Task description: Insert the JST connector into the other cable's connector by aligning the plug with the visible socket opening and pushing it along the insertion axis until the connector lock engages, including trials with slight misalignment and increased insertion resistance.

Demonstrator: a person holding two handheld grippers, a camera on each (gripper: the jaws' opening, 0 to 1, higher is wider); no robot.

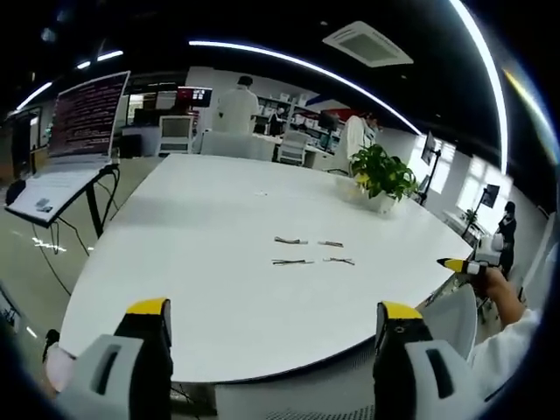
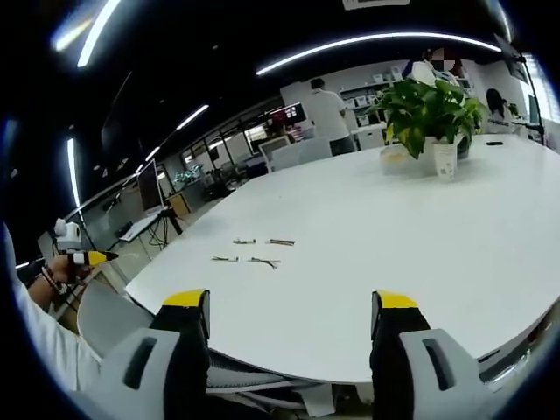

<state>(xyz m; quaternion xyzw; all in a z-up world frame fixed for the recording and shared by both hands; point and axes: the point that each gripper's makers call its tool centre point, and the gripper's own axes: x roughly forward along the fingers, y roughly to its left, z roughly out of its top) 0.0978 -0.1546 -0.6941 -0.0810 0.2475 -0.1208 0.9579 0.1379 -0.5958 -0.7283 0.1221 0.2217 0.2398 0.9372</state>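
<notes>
both tongs stand spread and hold nothing: the left tongs rise from the bottom of the left gripper view with yellow-tipped jaws well apart, and the right tongs do the same in the right gripper view. each hangs off the near edge of the white counter, not yet over the work.

four short cables lie loose near the middle of the counter, well apart from both tongs, in two rows of two. in the left gripper view the far row holds one cable and a second cable; the near row holds a third cable and a fourth cable. they are too small here to tell which end is the jst plug and which the socket. a potted plant stands toward the far right corner, and a laptop on a stand sits off the left edge.

the step in hand looks like the approach, with nothing gripped so far. to do it well, i would bring both tongs low over the cables, read the connector ends up close, and take each cable just behind its housing so the plug cannot swivel. then square the plug to the socket opening before pushing, and push straight along the axis; if it binds, back off and re-align, never force it.
</notes>
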